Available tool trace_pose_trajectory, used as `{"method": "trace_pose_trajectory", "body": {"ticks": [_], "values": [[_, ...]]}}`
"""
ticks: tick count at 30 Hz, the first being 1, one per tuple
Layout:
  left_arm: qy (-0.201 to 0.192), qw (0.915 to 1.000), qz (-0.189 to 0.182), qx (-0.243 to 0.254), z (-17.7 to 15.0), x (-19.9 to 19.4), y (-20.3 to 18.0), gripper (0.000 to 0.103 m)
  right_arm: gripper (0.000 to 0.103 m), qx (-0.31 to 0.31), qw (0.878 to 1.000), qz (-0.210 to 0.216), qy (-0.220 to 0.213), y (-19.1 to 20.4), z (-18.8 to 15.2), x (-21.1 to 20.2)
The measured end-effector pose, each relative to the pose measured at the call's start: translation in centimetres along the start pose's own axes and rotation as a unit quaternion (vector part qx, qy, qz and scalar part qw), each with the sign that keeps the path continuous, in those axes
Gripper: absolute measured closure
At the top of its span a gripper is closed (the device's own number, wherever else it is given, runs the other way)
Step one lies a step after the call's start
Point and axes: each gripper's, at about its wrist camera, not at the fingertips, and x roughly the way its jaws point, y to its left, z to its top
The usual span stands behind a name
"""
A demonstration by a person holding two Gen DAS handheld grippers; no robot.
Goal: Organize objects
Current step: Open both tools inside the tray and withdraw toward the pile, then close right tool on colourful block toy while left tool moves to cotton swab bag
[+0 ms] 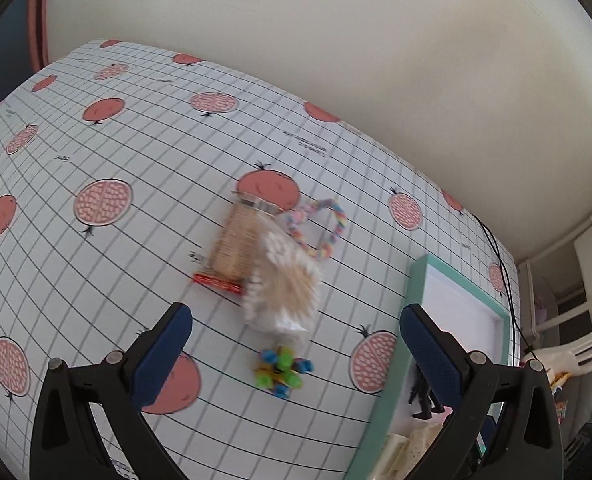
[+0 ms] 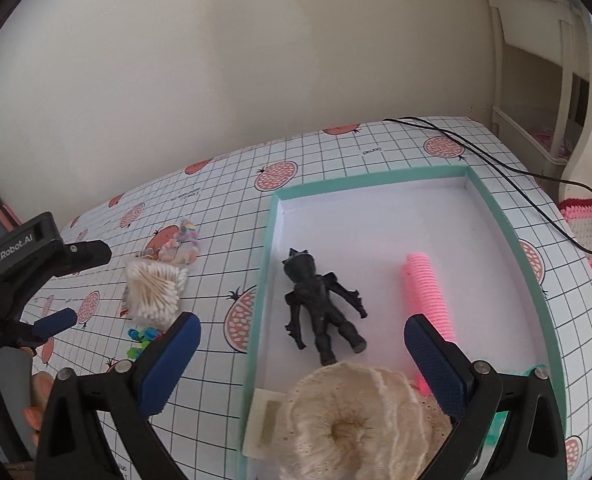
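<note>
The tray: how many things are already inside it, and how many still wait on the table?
Done: the tray holds a black figure, a pink comb, a cream scrunchie and a small pale item at its near corner. In hand: nothing; the left hand-held gripper and the right hand-held gripper are both open. Left: cotton swabs, a toothpick pack, a rainbow rope ring and a small toy.
</note>
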Motion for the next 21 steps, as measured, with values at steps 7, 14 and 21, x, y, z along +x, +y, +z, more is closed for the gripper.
{"method": "trace_pose_trajectory", "body": {"ticks": [7,14,21], "values": [[-0.004,0.9997,0.017,-0.018,1.4,-0.6,3.0,0.0,0.0,-0.018,1.0,0.02,0.006,3.8,-0.7,1.0],[-0.012,0.9984,0.044,-0.032,2.8,-0.9,6.4,0.0,0.0,-0.058,0.997,0.035,0.022,8.2,-1.9,2.7],[-0.013,0.9974,0.053,-0.047,3.7,-0.7,8.5,0.0,0.0,-0.131,0.99,0.031,0.039,11.8,-3.1,4.3]]}}
